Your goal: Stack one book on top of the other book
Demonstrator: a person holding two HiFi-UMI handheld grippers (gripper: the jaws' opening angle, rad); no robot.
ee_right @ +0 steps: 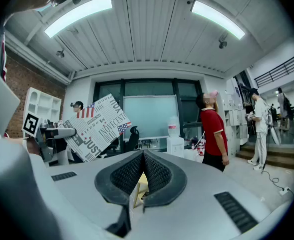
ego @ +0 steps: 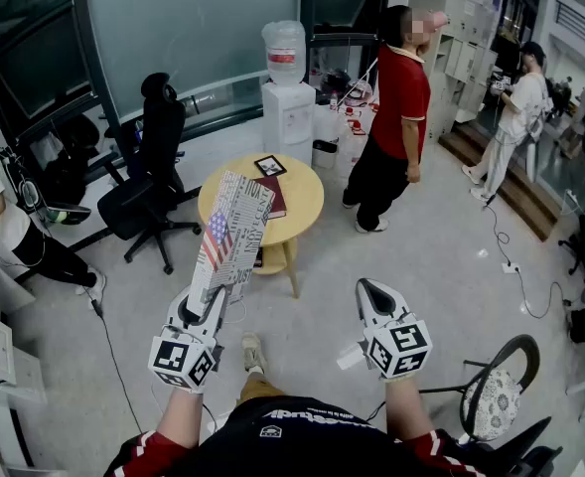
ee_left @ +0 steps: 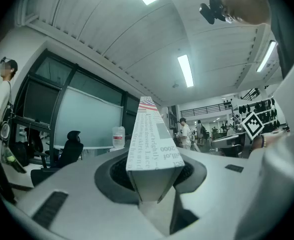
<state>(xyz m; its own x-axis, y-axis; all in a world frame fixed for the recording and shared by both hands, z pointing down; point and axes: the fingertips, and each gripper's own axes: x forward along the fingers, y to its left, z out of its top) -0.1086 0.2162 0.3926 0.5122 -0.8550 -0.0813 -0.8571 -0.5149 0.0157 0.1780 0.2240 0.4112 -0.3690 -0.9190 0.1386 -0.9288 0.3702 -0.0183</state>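
My left gripper [ego: 213,301] is shut on the lower end of a newspaper-print book [ego: 230,229] with small flag patches, and holds it up in the air short of the round wooden table [ego: 307,202]. In the left gripper view the book's spine [ee_left: 149,139] rises straight out from between the jaws [ee_left: 154,184]. A dark red book [ego: 272,195] lies flat on the table. My right gripper [ego: 371,291] is off to the right, shut with nothing in it [ee_right: 143,171]. The right gripper view shows the printed book [ee_right: 94,126] at its left.
A small black-framed item [ego: 270,165] lies on the table's far edge. A person in a red shirt [ego: 399,117] stands right of the table, beside a water dispenser [ego: 287,97]. A black office chair [ego: 153,167] is at the left, another chair [ego: 496,396] at the lower right. Cables run across the floor.
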